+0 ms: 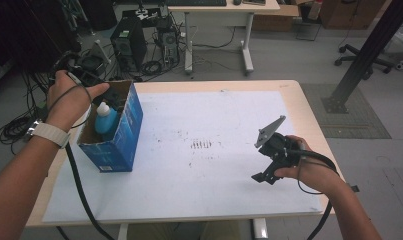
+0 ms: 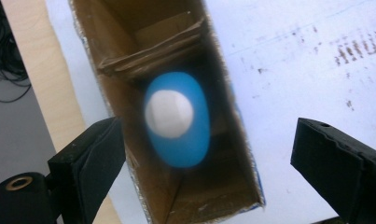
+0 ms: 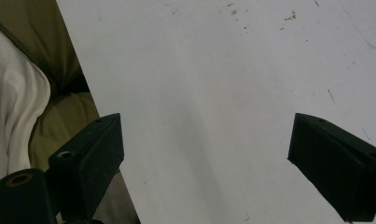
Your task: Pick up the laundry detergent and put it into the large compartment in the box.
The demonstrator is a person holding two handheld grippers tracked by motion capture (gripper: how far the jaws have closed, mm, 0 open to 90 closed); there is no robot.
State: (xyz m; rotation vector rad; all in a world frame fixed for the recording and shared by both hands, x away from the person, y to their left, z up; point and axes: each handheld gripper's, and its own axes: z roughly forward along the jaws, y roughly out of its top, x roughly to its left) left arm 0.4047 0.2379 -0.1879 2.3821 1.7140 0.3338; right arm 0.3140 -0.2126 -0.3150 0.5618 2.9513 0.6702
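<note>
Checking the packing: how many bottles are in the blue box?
1: a blue plastic bottle with a white cap stands inside the open blue cardboard box; others could be hidden deeper.

Blue bottle (image 1: pixel 106 121) with white cap, standing upright inside the open-topped blue cardboard box (image 1: pixel 120 136). Box sits on the white sheet (image 1: pixel 209 170) at its left edge, brown inside, flaps folded in at one end.

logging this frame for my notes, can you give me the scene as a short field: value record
surface: table covered by a white sheet
box: open blue carton at the table's left edge
contents: blue bottle with white cap, upright inside
left claw: open, held above the carton, looking down at the bottle
right claw: open, empty, over the sheet near the right edge
</note>
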